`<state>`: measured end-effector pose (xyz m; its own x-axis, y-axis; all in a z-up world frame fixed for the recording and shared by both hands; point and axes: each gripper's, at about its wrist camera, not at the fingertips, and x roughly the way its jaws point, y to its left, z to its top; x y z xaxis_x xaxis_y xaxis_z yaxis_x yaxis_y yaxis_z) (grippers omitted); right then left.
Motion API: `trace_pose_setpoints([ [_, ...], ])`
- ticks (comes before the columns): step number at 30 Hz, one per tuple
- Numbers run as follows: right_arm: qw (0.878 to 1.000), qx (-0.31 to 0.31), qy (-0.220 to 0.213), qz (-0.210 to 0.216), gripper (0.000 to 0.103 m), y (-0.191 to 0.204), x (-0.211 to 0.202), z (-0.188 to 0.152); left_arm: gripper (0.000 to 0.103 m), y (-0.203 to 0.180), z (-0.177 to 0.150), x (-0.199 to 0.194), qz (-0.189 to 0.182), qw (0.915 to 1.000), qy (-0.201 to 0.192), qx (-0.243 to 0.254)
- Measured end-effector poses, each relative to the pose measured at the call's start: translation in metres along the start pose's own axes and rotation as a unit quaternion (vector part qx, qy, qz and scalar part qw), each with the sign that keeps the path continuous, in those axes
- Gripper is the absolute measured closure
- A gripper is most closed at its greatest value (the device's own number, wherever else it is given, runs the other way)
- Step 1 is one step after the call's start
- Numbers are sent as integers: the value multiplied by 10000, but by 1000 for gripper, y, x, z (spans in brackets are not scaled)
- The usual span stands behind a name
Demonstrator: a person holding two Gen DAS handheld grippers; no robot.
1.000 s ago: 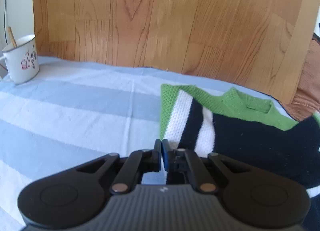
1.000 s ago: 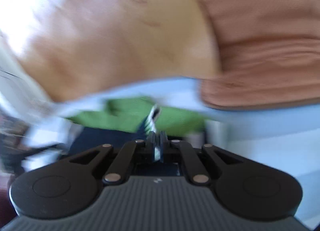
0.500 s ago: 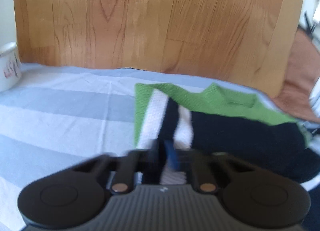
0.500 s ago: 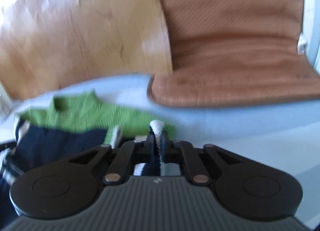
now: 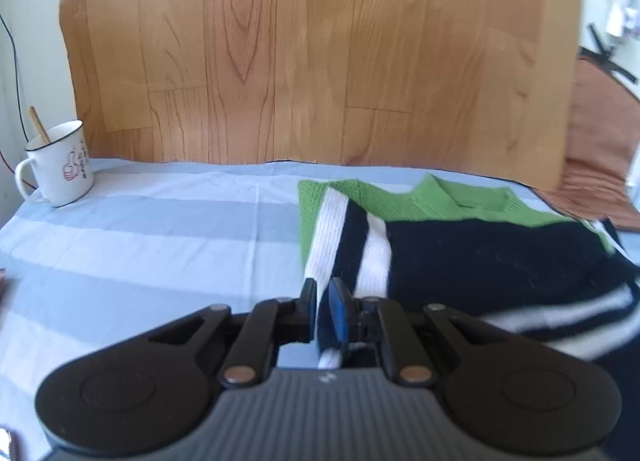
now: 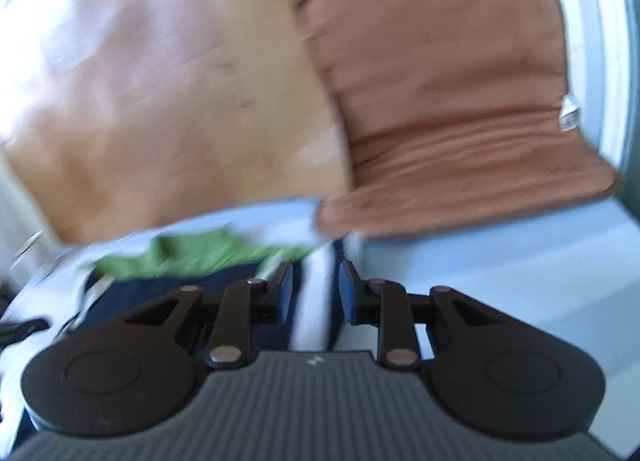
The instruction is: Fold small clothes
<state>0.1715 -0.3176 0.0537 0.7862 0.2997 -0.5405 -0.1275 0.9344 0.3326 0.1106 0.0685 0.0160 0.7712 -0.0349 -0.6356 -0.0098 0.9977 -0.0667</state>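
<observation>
while my left gripper (image 5: 324, 295) stays clenched on the sweater (image 5: 460, 257) sleeve's white stripe, my right gripper (image 6: 316, 281) jaws opening, striped sleeve between them, untouched, mug (image 5: 60, 165) far left

a small knitted sweater (image 5: 480, 257) lies flat on the blue-and-white striped cloth, collar toward the wooden board. its yoke and collar are green, the body navy, the sleeves banded white and navy. the left sleeve is folded in along the body; the right sleeve, blurred, seems folded likewise.
</observation>
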Motion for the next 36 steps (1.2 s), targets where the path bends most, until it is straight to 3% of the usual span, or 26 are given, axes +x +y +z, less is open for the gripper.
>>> trace_pose_setpoints([
  [2, 9987, -131, 495, 32, 74, 11, 8, -23, 93, 4, -12, -12, -10, 9998, 173, 37],
  [3, 9968, -315, 699, -242, 73, 16, 14, -37, 93, 6, -18, -17, -32, 9996, 277, 30],
  [6, 9911, -855, 685, -761, 70, 29, 11, -56, 93, 17, -37, -48, -124, 9993, 340, 9],
  [8, 9958, -602, 436, -535, 70, 32, -13, -58, 90, 28, -50, -77, -221, 9994, 253, -7],
  [12, 9993, -309, 173, -145, 70, 37, -67, -80, 69, 46, -85, -127, -664, 9976, 191, -56],
  [18, 9983, 416, 289, 286, 69, 18, -131, -157, 48, 50, -144, -187, -1382, 9901, 173, -171],
  [21, 9960, 763, 263, 370, 69, 13, -150, -194, 44, 48, -170, -204, -1523, 9879, 220, -210],
  [25, 9916, 1127, 295, 565, 69, 7, -162, -226, 44, 44, -193, -208, -1625, 9848, 474, -393],
  [33, 9884, 1286, 419, 693, 69, 7, -157, -244, 49, 41, -207, -206, -1655, 9816, 621, -721],
  [35, 9874, 1289, 499, 768, 70, 9, -153, -245, 71, 37, -205, -201, -1789, 9778, 742, -799],
  [36, 9867, 1276, 609, 808, 80, 10, -152, -247, 85, 34, -205, -197, -1747, 9780, 801, -811],
])
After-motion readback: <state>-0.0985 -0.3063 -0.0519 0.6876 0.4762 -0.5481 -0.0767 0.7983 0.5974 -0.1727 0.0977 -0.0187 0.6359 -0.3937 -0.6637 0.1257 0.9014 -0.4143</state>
